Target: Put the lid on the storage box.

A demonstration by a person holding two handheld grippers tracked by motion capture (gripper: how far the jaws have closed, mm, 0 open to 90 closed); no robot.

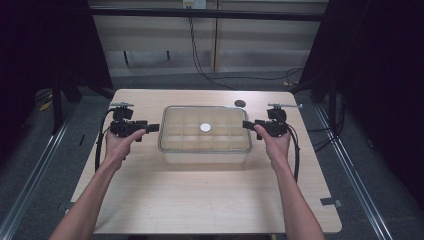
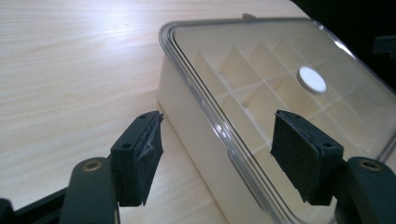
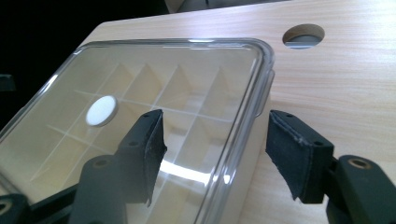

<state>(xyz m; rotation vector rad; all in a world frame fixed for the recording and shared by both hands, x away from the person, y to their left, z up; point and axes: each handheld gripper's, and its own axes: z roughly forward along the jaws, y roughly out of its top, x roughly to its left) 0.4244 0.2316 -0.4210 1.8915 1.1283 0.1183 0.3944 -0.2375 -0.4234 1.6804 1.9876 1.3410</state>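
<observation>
— Pale wood is all I see under the box; what sits on my surface (image 1: pixel 210 200)?

— One clear plastic organizer box (image 1: pixel 205 135), lid (image 2: pixel 280 79) shut, standing in the middle of the surface toward its far half. Through the lid I make out a grid of cream dividers (image 3: pixel 154 107). A small white round disc (image 1: pixel 205 127) shows near the centre of the lid; I cannot tell whether it lies on the lid or beneath it.

— Any brand, label, writing?

— None that I can read on the box, the disc or my tongs.

— Your left tongs?

— My left tongs (image 1: pixel 152 127) are at the box's left end, jaws parted wide and gripping nothing. In the left gripper view the lid's rim runs between the two pads (image 2: pixel 299 156), one jaw over the lid, the other out beside the box wall above the surface. My left hand (image 1: pixel 120 145) is behind them.

— And the right?

— My right tongs (image 1: pixel 248 124) mirror that at the right end, in my right hand (image 1: pixel 274 142). Jaws spread wide, empty; in the right gripper view one pad (image 3: pixel 152 154) hangs over the lid, the other outside the rim. Whether either pad touches the plastic I cannot tell.

— Anything else?

— A round cable hole (image 1: pixel 240 103) in the surface, just beyond the box's far right corner.
</observation>
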